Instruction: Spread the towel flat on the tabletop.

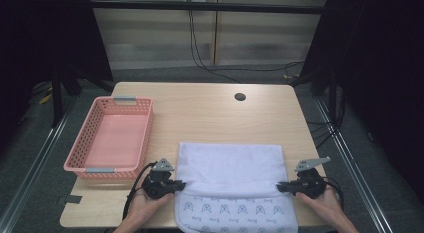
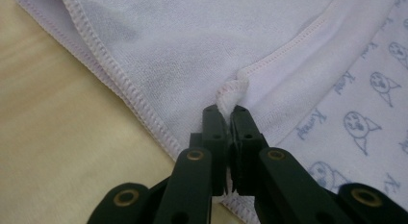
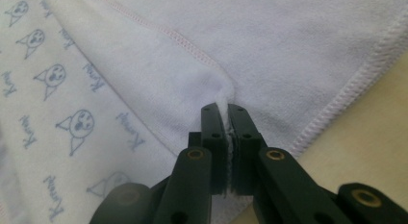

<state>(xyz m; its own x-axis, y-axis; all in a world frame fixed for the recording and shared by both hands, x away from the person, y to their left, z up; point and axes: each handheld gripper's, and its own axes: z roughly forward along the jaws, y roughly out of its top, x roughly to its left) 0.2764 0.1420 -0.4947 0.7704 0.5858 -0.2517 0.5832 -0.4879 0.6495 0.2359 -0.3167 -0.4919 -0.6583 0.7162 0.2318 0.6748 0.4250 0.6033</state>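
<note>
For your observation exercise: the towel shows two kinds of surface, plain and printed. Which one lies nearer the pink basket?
The plain lilac side, folded toward the table's far half beside the basket. The printed side, with blue cat faces, hangs at the near edge.

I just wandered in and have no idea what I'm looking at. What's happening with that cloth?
A person sits at a wooden table, holding tongs in each hand. The left tongs and right tongs are each shut on a side edge of a pale towel with a cartoon print. Its far part lies flat, and the near part hangs over the table's front edge. A pink basket sits empty at the left.
</note>
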